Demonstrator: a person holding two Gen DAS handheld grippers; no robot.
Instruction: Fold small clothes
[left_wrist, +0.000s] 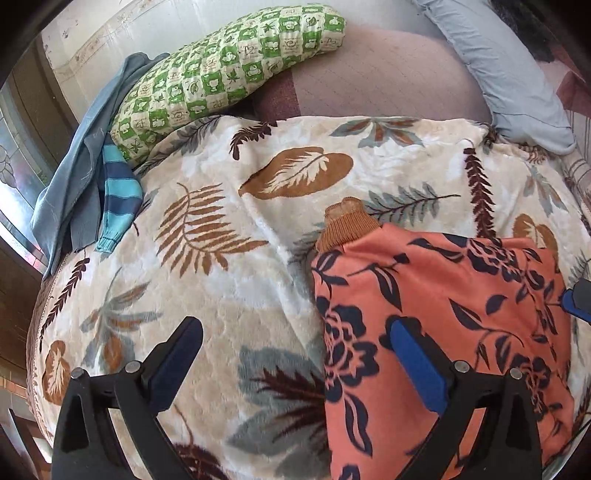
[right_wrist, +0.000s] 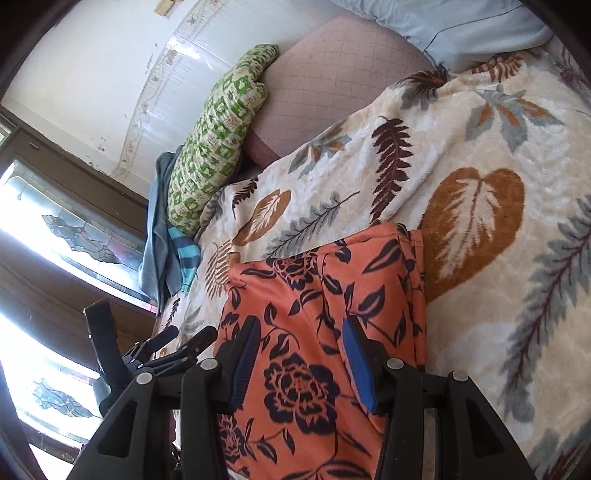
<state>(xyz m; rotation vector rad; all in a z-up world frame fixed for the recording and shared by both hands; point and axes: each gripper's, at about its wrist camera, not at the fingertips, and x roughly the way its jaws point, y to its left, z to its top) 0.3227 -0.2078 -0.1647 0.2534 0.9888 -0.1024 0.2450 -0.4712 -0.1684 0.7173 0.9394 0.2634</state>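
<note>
Garment: the orange floral garment (left_wrist: 443, 314) lies folded flat on the leaf-print blanket (left_wrist: 221, 258), near its front edge, a brown ribbed cuff (left_wrist: 347, 225) poking out at the far left corner.
Left gripper (left_wrist: 295, 354): jaws wide apart, empty, hovering over the garment's left edge.
Right gripper (right_wrist: 299, 354): jaws partly apart above the garment, nothing pinched.
Surroundings: green checked pillow (left_wrist: 229, 70), grey-blue clothes (left_wrist: 74, 173) and a striped sleeve (left_wrist: 120, 192) at the blanket's far left corner.
Cut off: the garment's near edge sits behind the grippers.
</note>
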